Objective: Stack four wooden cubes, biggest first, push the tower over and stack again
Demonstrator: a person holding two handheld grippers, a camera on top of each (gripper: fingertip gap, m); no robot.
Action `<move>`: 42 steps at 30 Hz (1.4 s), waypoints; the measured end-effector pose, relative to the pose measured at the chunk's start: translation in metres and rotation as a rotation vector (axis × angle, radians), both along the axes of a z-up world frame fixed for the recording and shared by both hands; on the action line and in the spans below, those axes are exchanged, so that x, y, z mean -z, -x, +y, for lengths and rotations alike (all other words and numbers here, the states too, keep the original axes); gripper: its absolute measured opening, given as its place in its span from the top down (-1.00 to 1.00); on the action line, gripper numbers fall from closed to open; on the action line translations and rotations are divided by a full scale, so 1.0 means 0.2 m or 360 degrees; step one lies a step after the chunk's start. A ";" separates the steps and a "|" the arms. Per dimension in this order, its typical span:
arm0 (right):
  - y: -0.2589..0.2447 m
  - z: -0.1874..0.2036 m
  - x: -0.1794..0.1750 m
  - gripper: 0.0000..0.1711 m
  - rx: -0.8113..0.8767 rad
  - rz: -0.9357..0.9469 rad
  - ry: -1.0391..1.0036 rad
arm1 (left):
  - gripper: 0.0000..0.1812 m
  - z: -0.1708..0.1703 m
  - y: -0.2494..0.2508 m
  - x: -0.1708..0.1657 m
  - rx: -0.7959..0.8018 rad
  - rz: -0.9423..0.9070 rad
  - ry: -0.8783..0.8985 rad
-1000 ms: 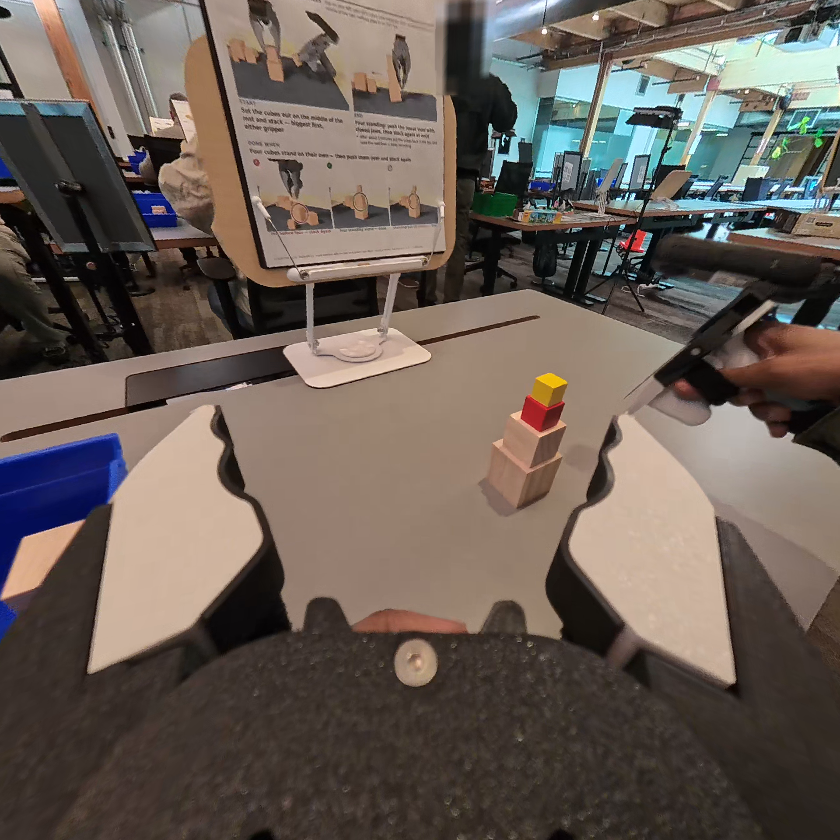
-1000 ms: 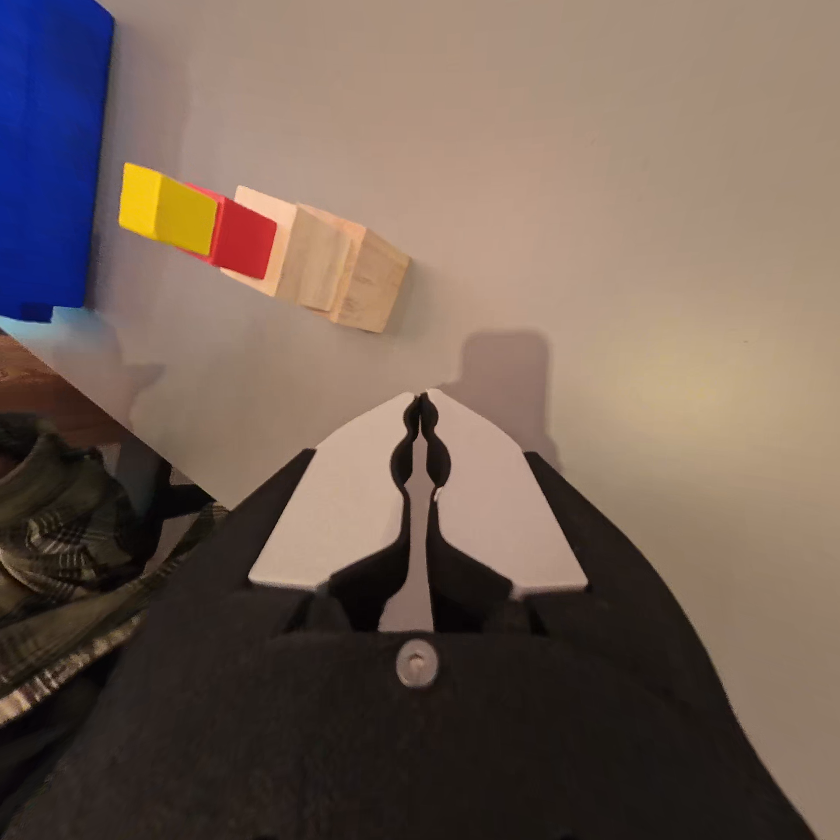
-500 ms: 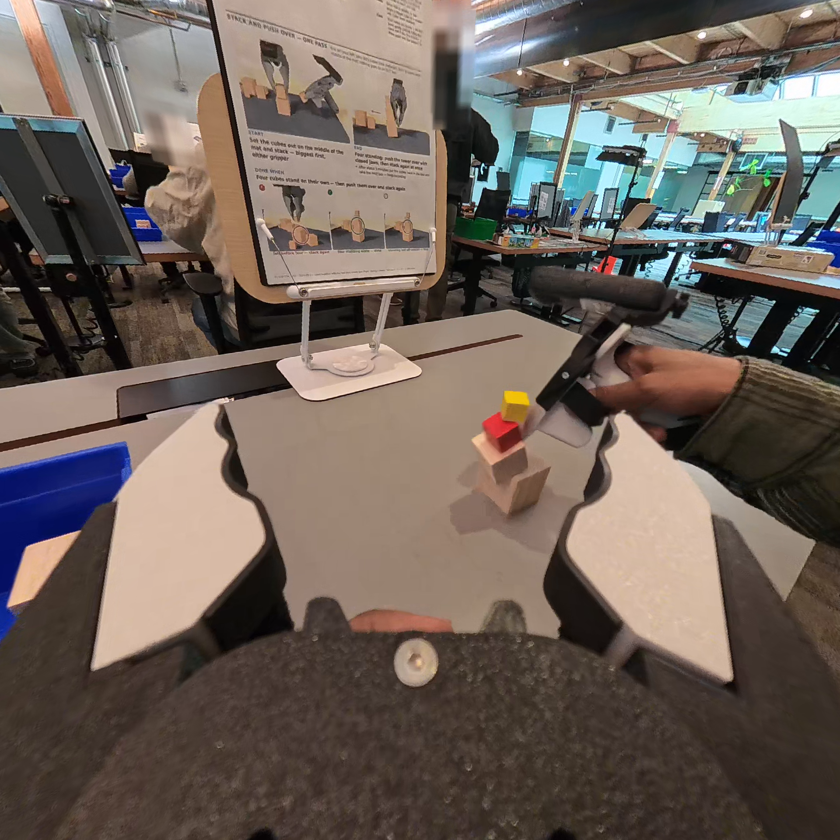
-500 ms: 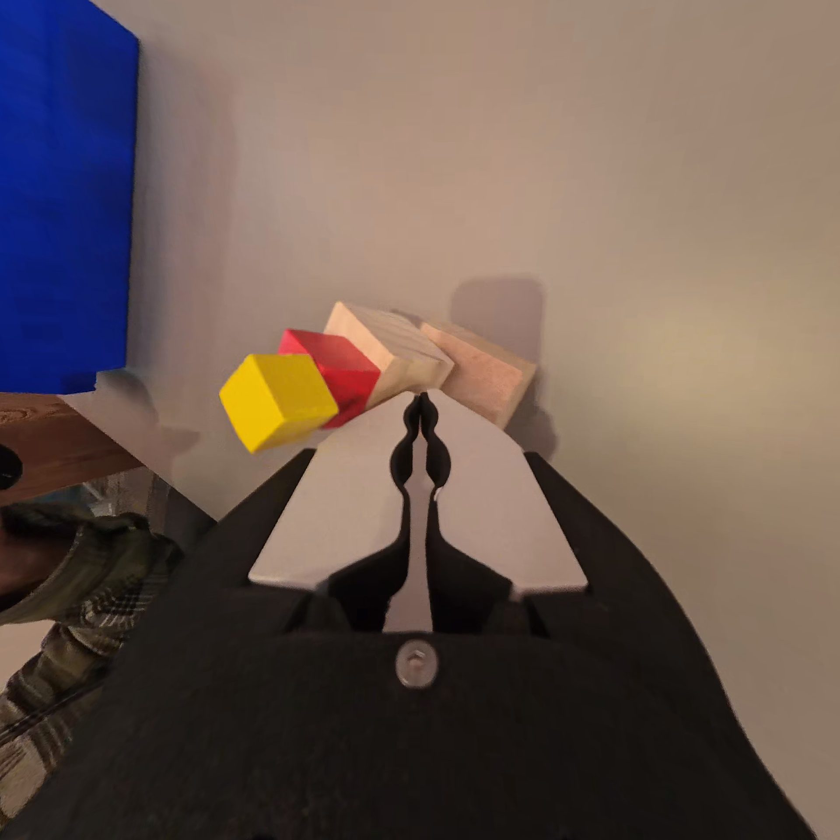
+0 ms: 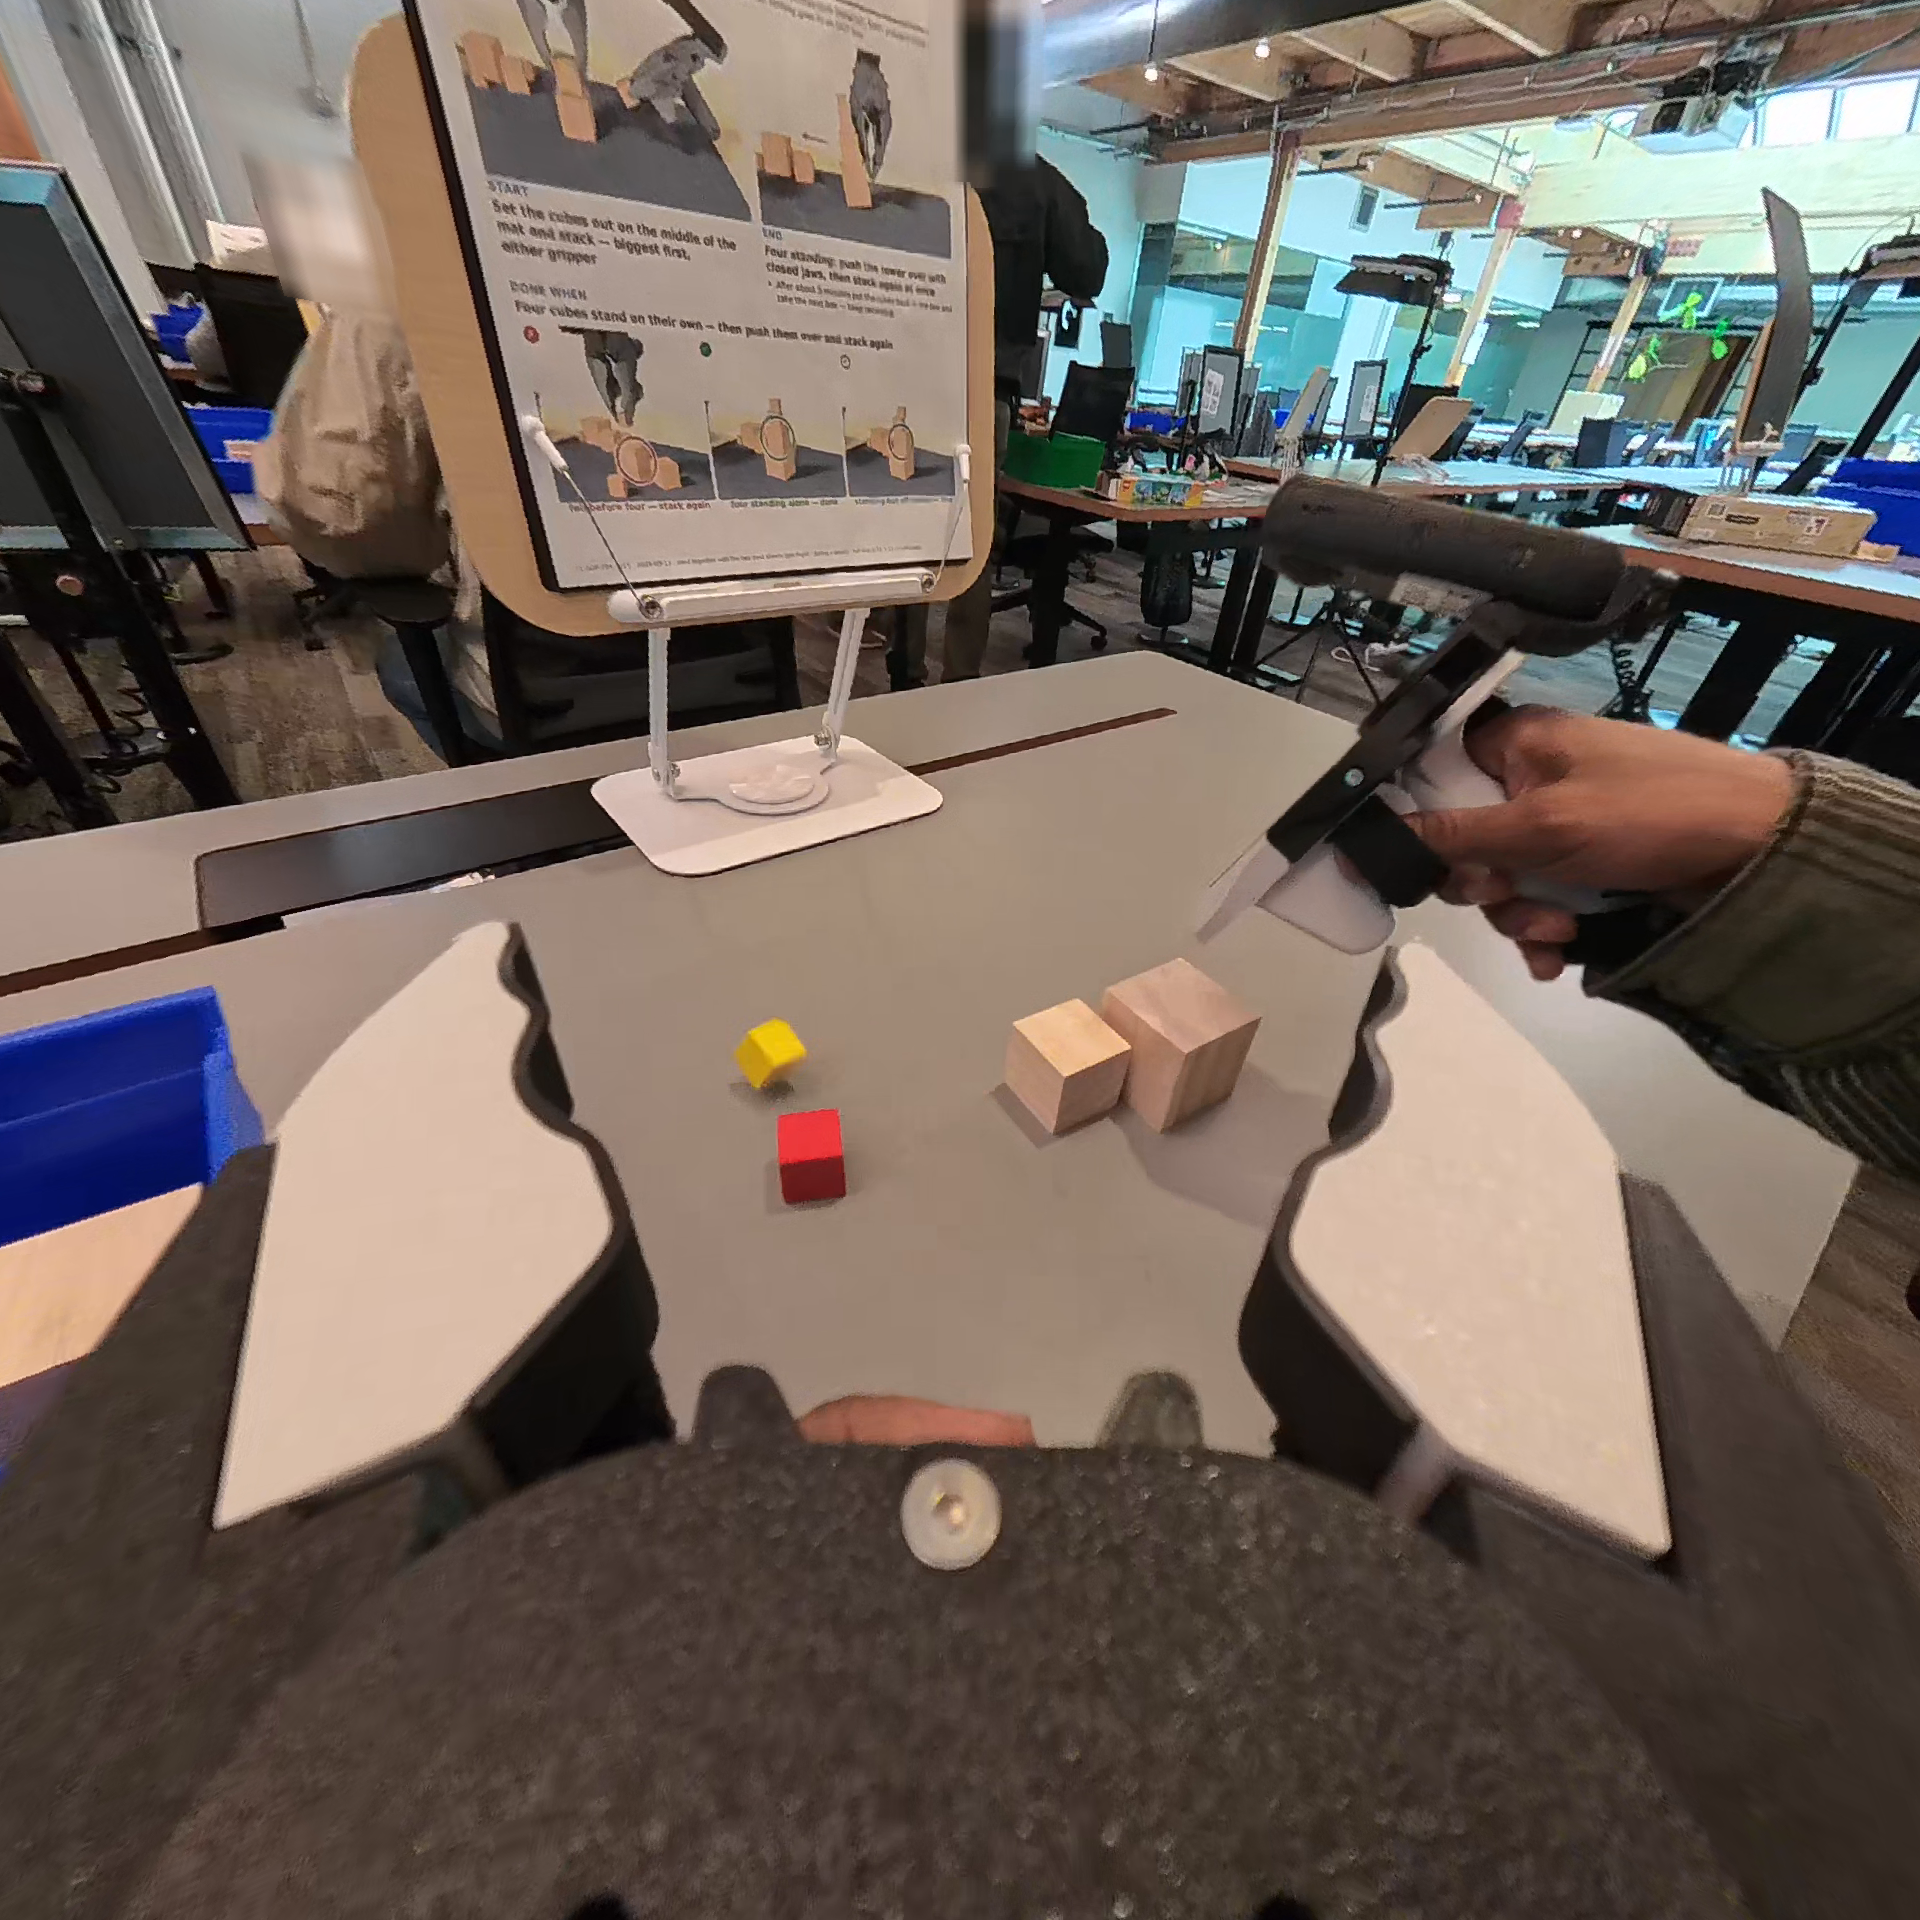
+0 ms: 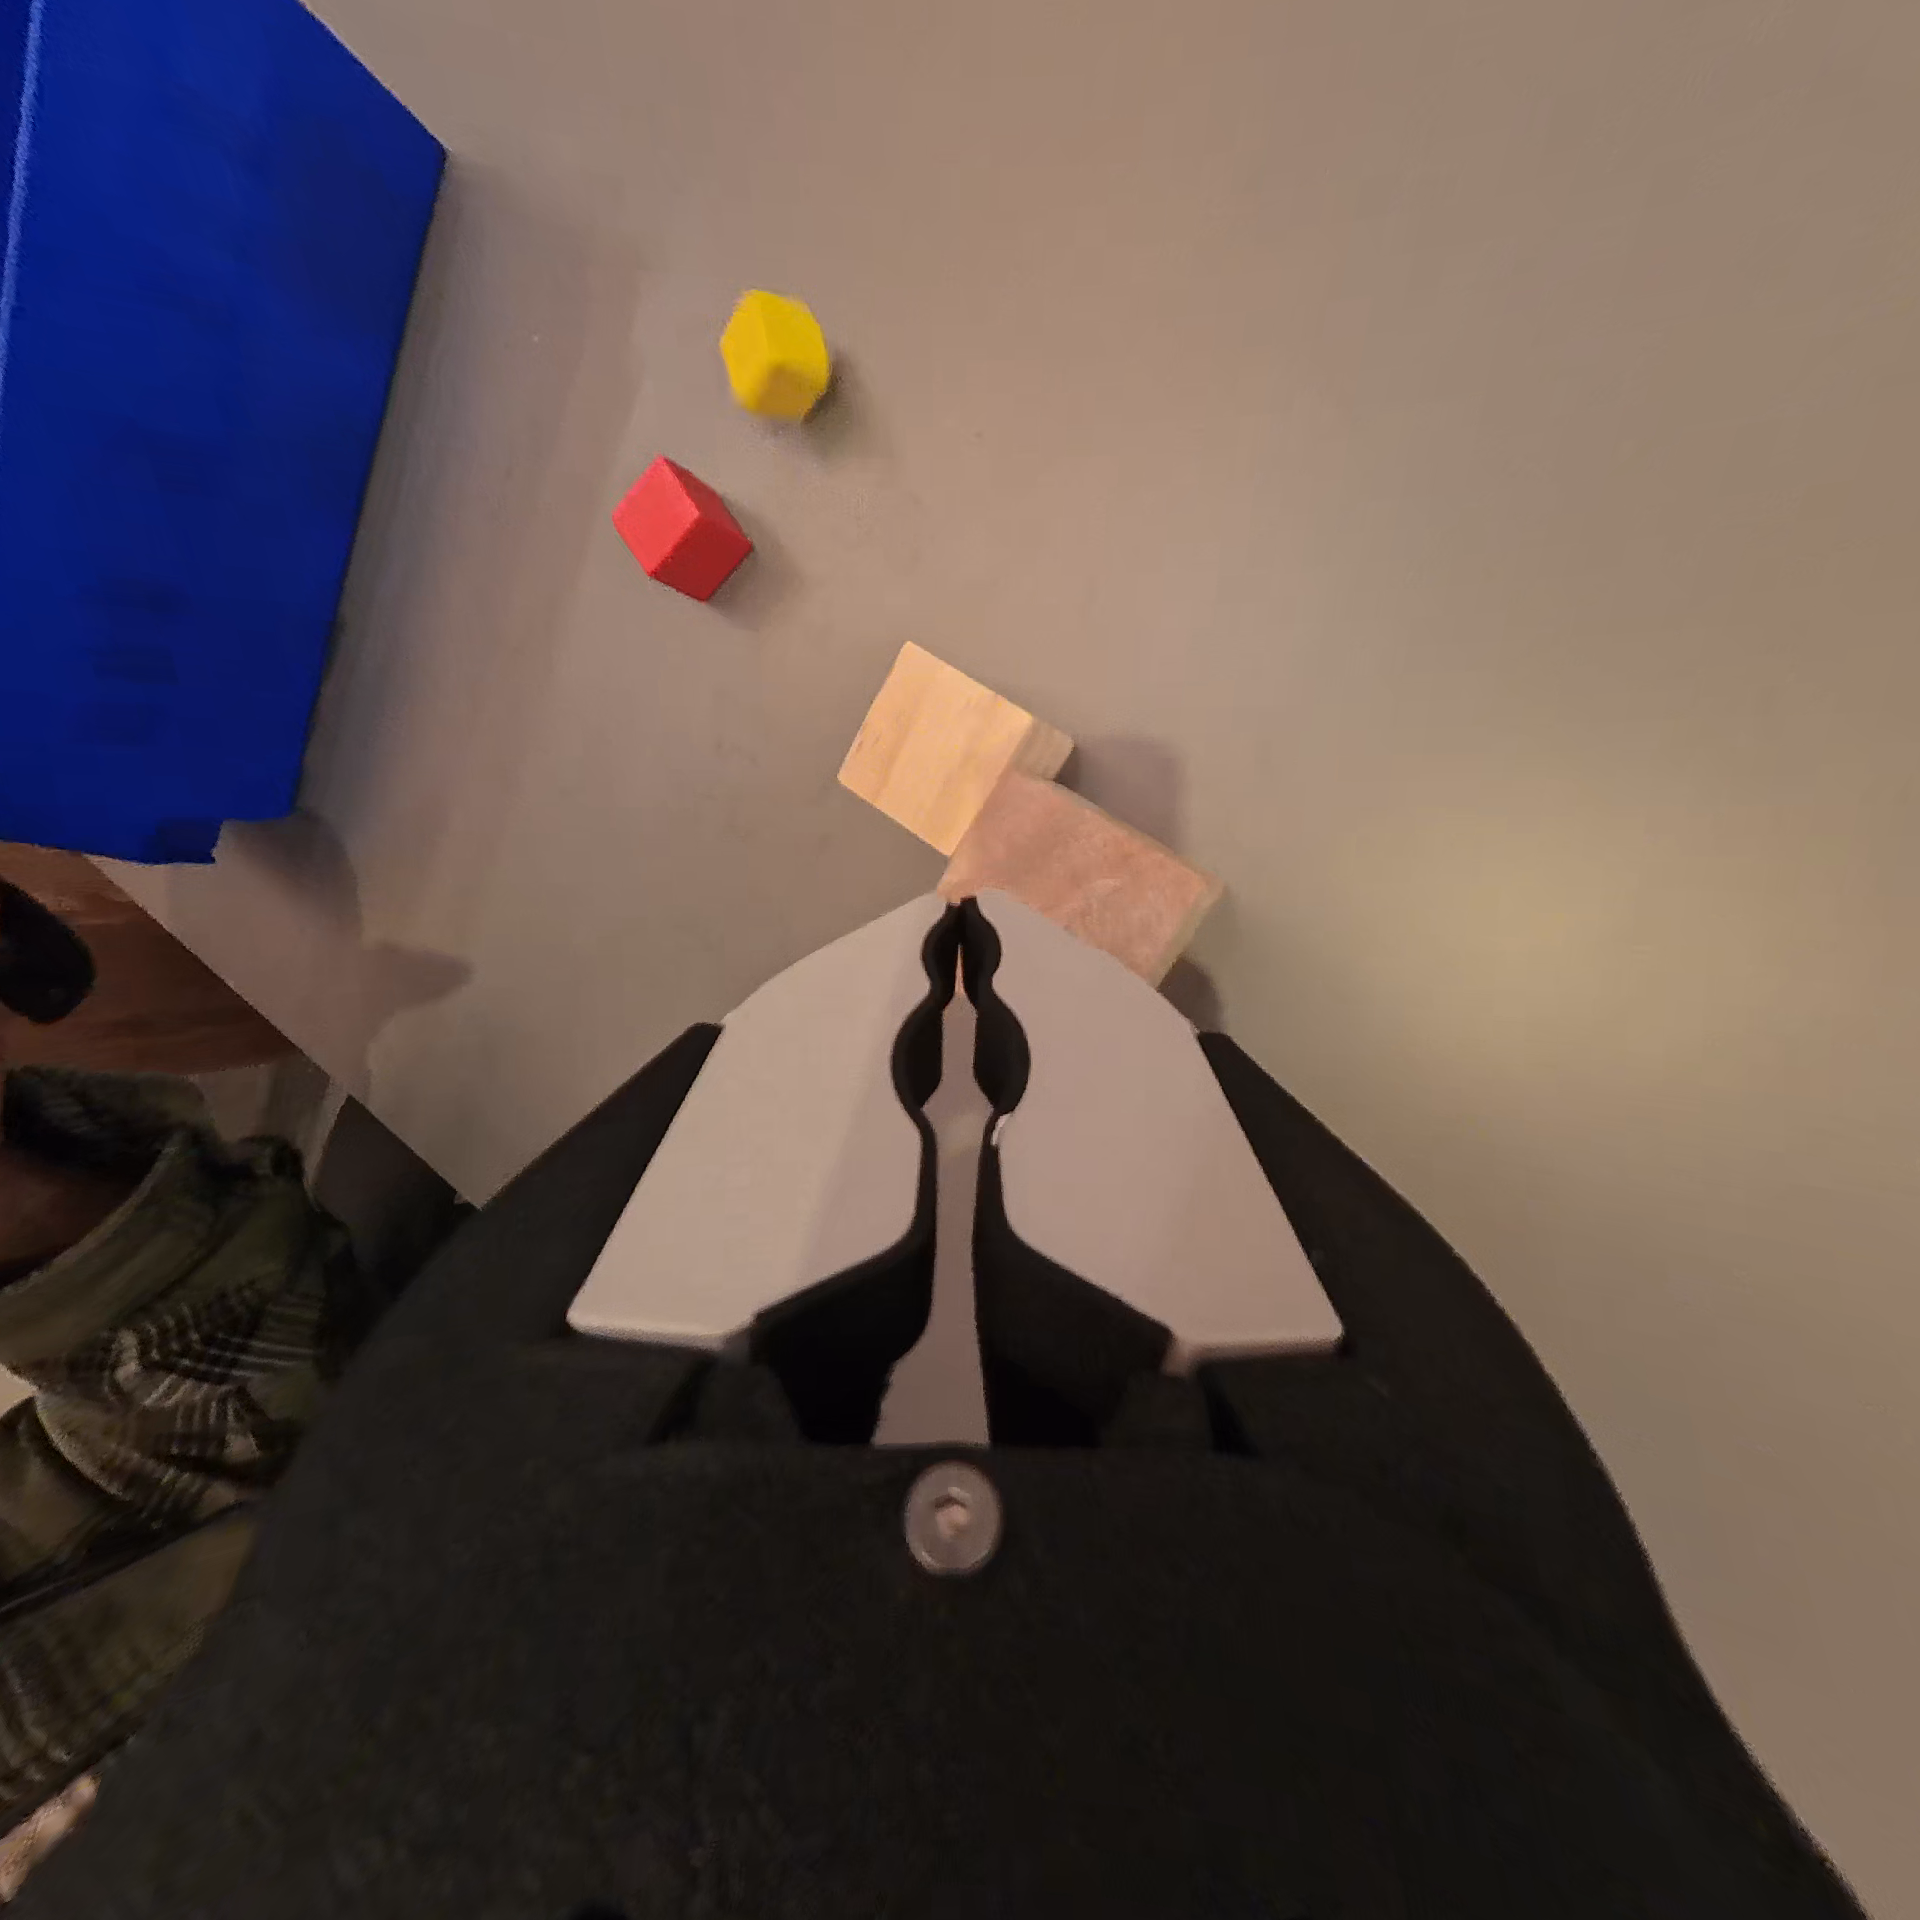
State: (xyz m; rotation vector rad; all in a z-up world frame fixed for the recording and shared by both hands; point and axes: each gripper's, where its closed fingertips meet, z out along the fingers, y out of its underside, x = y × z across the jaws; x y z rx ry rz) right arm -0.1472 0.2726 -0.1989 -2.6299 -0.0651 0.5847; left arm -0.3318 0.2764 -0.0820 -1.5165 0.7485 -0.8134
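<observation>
The four cubes lie scattered on the grey table [image 5: 935, 1278]. The biggest plain wooden cube [image 5: 1184, 1039] [image 6: 1091, 894] and the smaller plain cube [image 5: 1065, 1060] [image 6: 951, 743] sit side by side, touching. The red cube [image 5: 810, 1155] [image 6: 681, 528] lies apart to their left. The small yellow cube [image 5: 770, 1051] [image 6: 776, 353] is tilted on an edge and blurred. My right gripper [image 6: 961, 909] [image 5: 1210, 930] is shut and empty, its tip just above the big cube. My left gripper [image 5: 945, 997] is open and empty, held back from the cubes.
A blue bin [image 5: 104, 1101] [image 6: 177, 436] stands at the table's left, close to the small cubes. An instruction board on a white stand [image 5: 769, 795] is at the back. A person's hand [image 5: 1600, 821] holds the right gripper. Other desks and people are behind. About 25 cm separates my left fingertips from my right.
My shut right gripper swept left into the four-cube tower and knocked it over. The cubes fell and spread out; the yellow and red ones rolled left.
</observation>
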 end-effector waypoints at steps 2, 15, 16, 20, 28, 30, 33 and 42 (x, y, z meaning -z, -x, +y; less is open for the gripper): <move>-0.02 -0.02 -0.01 1.00 -0.0008 -0.0012 -0.0030 | -0.57 0.00 -0.01 0.02 0.0017 0.0021 0.0006; -0.10 -0.19 -0.10 1.00 -0.0075 0.0019 -0.0245 | -0.50 -0.02 0.01 -0.02 0.0029 0.0019 -0.0048; -0.11 -0.20 -0.11 1.00 -0.0077 0.0015 -0.0272 | -0.50 -0.02 0.01 -0.02 0.0030 0.0013 -0.0048; -0.14 -0.25 -0.12 1.00 -0.0099 0.0026 -0.0325 | -0.50 -0.01 0.02 0.00 0.0032 0.0026 -0.0036; -0.21 -0.32 -0.10 0.84 -0.0166 0.0002 -0.0422 | -0.49 0.00 -0.03 0.05 0.0059 0.0095 -0.0050; -0.23 -0.33 -0.09 0.68 -0.0216 -0.0028 -0.0501 | -0.49 0.00 -0.05 0.09 0.0082 0.0143 -0.0056; -0.24 -0.35 -0.12 0.13 -0.0383 -0.0093 -0.0735 | -0.47 -0.02 -0.10 0.15 0.0143 0.0247 -0.0082; -0.33 -0.43 -0.16 -0.53 -0.0621 -0.0240 -0.1266 | -0.27 -0.07 -0.41 0.41 0.0593 0.0634 -0.0041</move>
